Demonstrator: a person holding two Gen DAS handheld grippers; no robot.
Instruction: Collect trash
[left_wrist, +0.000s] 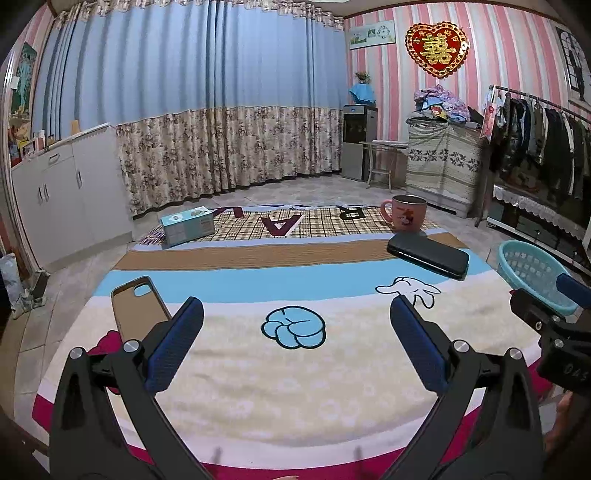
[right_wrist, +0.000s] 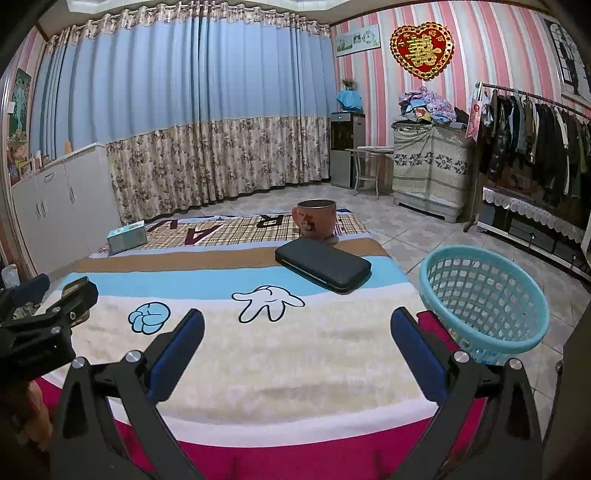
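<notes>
My left gripper (left_wrist: 295, 314) is open and empty above a cartoon blanket (left_wrist: 295, 387). My right gripper (right_wrist: 297, 325) is open and empty over the same blanket (right_wrist: 295, 387). A turquoise plastic basket (right_wrist: 484, 299) stands on the floor at the blanket's right edge, close to my right finger; it also shows in the left wrist view (left_wrist: 532, 273). On the blanket lie a brown phone case (left_wrist: 142, 306), a black case (right_wrist: 323, 267) (left_wrist: 428, 254), a pink mug (right_wrist: 316, 219) (left_wrist: 406, 214) and a teal tissue box (left_wrist: 188, 225) (right_wrist: 127, 236).
White cabinets (left_wrist: 62, 192) line the left wall. A clothes rack (right_wrist: 535, 129) stands at the right. A covered cabinet (right_wrist: 428, 166) and a water dispenser (right_wrist: 345, 147) stand at the back. Tiled floor (right_wrist: 417, 225) surrounds the blanket.
</notes>
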